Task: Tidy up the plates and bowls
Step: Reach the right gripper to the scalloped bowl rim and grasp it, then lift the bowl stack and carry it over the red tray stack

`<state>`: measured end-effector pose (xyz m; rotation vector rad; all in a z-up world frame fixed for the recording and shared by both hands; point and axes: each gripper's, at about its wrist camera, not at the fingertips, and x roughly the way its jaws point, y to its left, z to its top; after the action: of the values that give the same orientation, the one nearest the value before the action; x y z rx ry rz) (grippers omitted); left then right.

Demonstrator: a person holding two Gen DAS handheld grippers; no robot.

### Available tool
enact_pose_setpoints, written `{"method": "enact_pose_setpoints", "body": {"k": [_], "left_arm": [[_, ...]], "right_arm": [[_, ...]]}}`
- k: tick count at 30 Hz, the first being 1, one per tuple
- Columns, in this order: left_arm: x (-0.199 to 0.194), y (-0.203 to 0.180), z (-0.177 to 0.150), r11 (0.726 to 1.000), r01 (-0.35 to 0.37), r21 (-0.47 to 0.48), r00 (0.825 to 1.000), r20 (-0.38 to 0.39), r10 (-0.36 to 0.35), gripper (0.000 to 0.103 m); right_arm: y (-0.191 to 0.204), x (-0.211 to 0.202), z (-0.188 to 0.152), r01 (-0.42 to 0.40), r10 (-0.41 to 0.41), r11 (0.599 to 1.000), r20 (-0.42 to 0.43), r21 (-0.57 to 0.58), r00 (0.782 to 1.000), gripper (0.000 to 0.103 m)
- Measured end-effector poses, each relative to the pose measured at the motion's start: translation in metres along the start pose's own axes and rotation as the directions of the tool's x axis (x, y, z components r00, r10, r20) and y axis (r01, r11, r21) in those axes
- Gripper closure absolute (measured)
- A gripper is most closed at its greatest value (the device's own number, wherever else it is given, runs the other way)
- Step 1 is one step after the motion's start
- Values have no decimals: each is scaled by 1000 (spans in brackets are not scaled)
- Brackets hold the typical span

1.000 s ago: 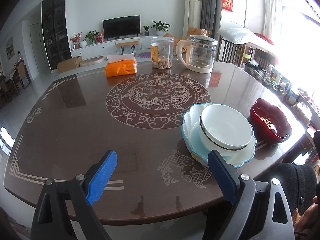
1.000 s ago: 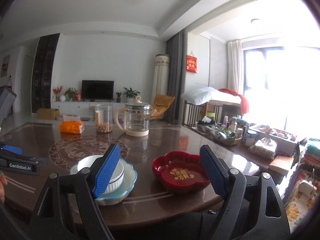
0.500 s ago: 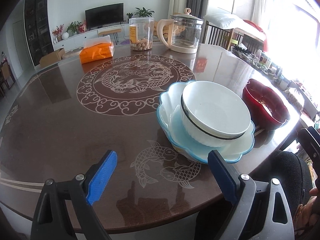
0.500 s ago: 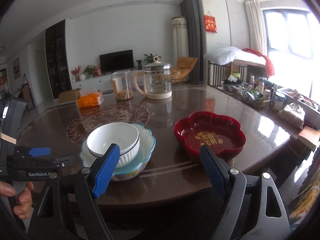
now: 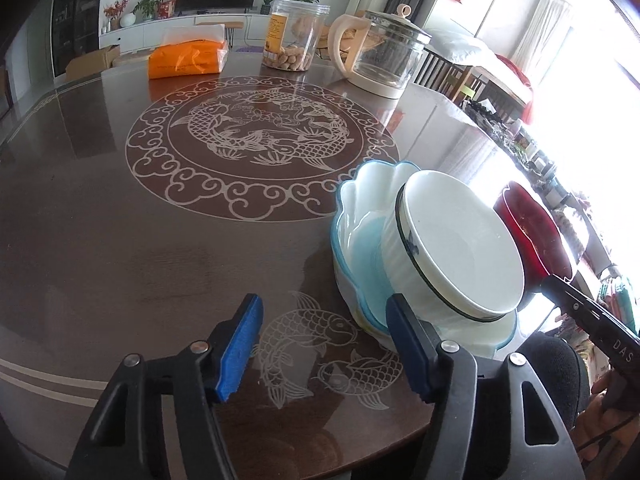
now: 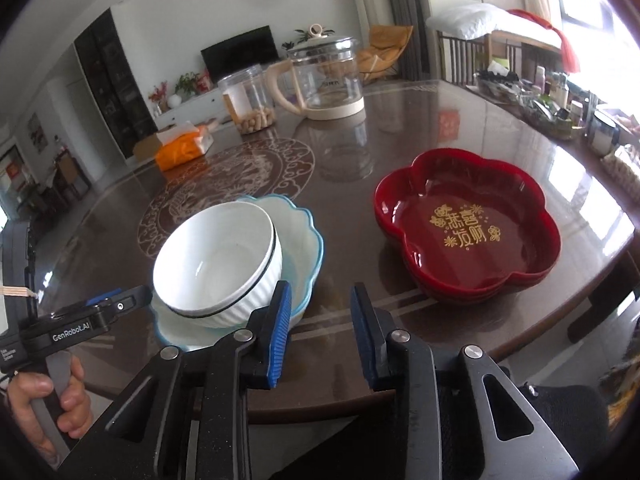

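A white ribbed bowl (image 5: 460,248) (image 6: 216,256) leans tilted inside a pale blue scalloped plate (image 5: 352,216) (image 6: 300,232) near the table's front edge. To its right stands a red flower-shaped dish (image 6: 472,232) (image 5: 532,232) with gold characters. My left gripper (image 5: 324,304) hovers over the fish pattern just left of the plate. Its jaws are closing with nothing between them, and its right finger is close to the plate's near rim. My right gripper (image 6: 320,292) points at the table between plate and red dish, its jaws closing on nothing. The left gripper (image 6: 104,304) also shows beside the bowl.
Farther back on the dark patterned table (image 5: 120,240) stand a glass kettle (image 6: 324,80), a clear snack jar (image 6: 250,100) and an orange tissue pack (image 6: 180,148). Small clutter (image 6: 552,108) lines the far right side. A hand (image 6: 40,400) holds the left gripper's handle.
Both grippers tilted down and came closer to the dishes, which now fill more of each view. Both pairs of jaws narrowed, the right pair more.
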<state>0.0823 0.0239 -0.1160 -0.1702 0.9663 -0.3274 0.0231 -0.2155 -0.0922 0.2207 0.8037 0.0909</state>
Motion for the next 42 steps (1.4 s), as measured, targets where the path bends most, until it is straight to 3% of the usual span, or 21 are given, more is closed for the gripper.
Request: {"method": "enact_pose_setpoints", "body": {"k": [9, 14, 18, 27, 32, 42], "left_arm": [[20, -11, 3, 1000, 25, -10, 999, -23, -25, 58], [27, -11, 7, 998, 52, -19, 999, -4, -53, 76], [27, -16, 6, 1000, 20, -2, 1000, 16, -20, 76], [17, -19, 7, 1000, 25, -12, 999, 32, -25, 76], [4, -25, 20, 1000, 27, -2, 998, 62, -27, 76], [-10, -70, 57, 995, 79, 59, 993, 86, -83, 78]], "right_arm": [[-9, 49, 14, -48, 55, 998, -155, 50, 986, 69], [-9, 73, 18, -51, 61, 997, -196, 56, 979, 84], [-3, 73, 18, -23, 26, 1000, -189, 18, 982, 89], [4, 59, 26, -28, 25, 999, -119, -17, 993, 88], [-2, 60, 29, -48, 51, 998, -124, 27, 991, 88], [-19, 15, 57, -40, 41, 997, -14, 68, 999, 88]]}}
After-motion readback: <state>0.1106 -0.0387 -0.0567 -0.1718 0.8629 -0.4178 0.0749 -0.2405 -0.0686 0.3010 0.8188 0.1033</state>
